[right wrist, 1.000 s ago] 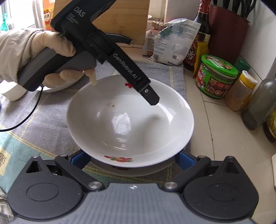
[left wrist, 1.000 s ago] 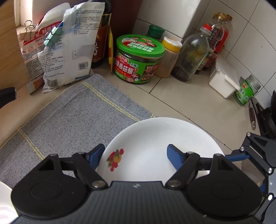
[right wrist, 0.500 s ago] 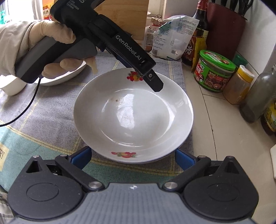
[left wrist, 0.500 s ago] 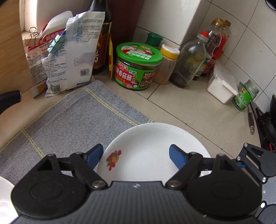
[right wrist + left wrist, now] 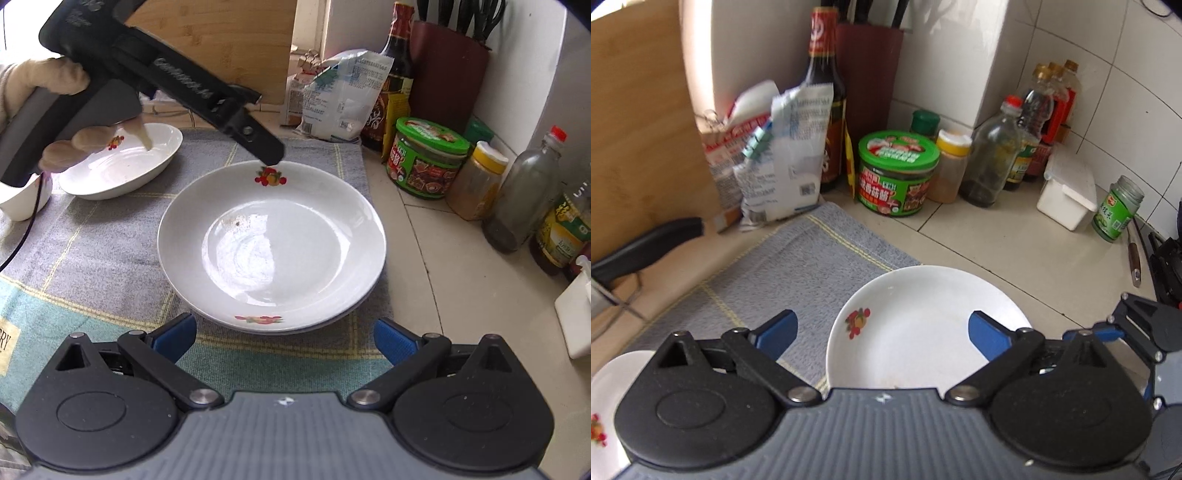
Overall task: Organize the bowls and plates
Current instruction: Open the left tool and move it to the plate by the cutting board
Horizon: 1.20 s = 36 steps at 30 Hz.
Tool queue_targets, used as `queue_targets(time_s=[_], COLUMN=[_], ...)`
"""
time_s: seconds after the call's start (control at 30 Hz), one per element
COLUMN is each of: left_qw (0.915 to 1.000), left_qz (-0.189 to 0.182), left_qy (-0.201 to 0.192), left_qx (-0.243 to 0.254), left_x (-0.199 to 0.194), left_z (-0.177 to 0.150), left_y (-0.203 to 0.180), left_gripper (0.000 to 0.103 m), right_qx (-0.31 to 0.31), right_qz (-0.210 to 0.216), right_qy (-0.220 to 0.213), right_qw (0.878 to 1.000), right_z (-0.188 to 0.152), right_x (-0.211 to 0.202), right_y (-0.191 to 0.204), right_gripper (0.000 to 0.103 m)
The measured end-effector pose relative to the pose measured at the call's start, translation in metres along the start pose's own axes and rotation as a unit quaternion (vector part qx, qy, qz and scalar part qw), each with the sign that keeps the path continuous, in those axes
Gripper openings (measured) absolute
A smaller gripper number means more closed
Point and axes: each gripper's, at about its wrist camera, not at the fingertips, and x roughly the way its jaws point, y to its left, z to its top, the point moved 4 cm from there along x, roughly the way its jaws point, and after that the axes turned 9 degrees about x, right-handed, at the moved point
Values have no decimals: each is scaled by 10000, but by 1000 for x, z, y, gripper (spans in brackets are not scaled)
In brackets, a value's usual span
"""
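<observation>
Two white plates with red fruit prints lie stacked [image 5: 273,236] on a grey checked cloth [image 5: 110,258]; the top plate [image 5: 923,325] rests flat on the lower one. My left gripper [image 5: 882,336] hovers just above the stack's far rim, its jaws opening wide and touching nothing. In the right wrist view the left gripper [image 5: 267,155] is held by a gloved hand [image 5: 44,81]. My right gripper [image 5: 284,339] stands open in front of the stack's near rim, with nothing between its fingers. A third white dish [image 5: 122,166] sits on the cloth at the far left.
A green-lidded jar [image 5: 424,158], a yellow-capped jar [image 5: 476,181], several bottles [image 5: 524,199] and food bags [image 5: 340,96] line the back wall. A wooden board [image 5: 221,40], a dark red utensil holder [image 5: 447,81] and a white box [image 5: 1067,192] stand nearby. A black knife handle [image 5: 646,247] lies at the left.
The top plate went from tilted in the left gripper to flat on the lower plate. The left gripper let go, opened wide and drew up and back. The right gripper backed off a little.
</observation>
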Motion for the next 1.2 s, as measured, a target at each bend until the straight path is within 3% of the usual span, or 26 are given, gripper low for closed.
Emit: queue_targets(time_s=[0.3, 0.67, 0.9, 1.2], left_qw=[9976, 9917, 9869, 9743], left_qz=[686, 1152, 1305, 1554], left_qy=[27, 254, 360, 675], left_qx=[-117, -505, -873, -1485], left_x=[-72, -144, -146, -118], left_z=[-31, -82, -92, -90], left_y=[2, 59, 91, 129], left_gripper=[99, 99, 99, 99], right_qx=[-183, -785, -1273, -1680], right_qz=[259, 522, 891, 1345], right_qy=[-346, -568, -412, -176], right_qw=[9989, 9939, 9870, 9764], right_z=[21, 43, 58, 76], right_x=[-12, -2, 25, 69], right_y=[37, 134, 166, 165], right_gripper=[103, 103, 103, 103])
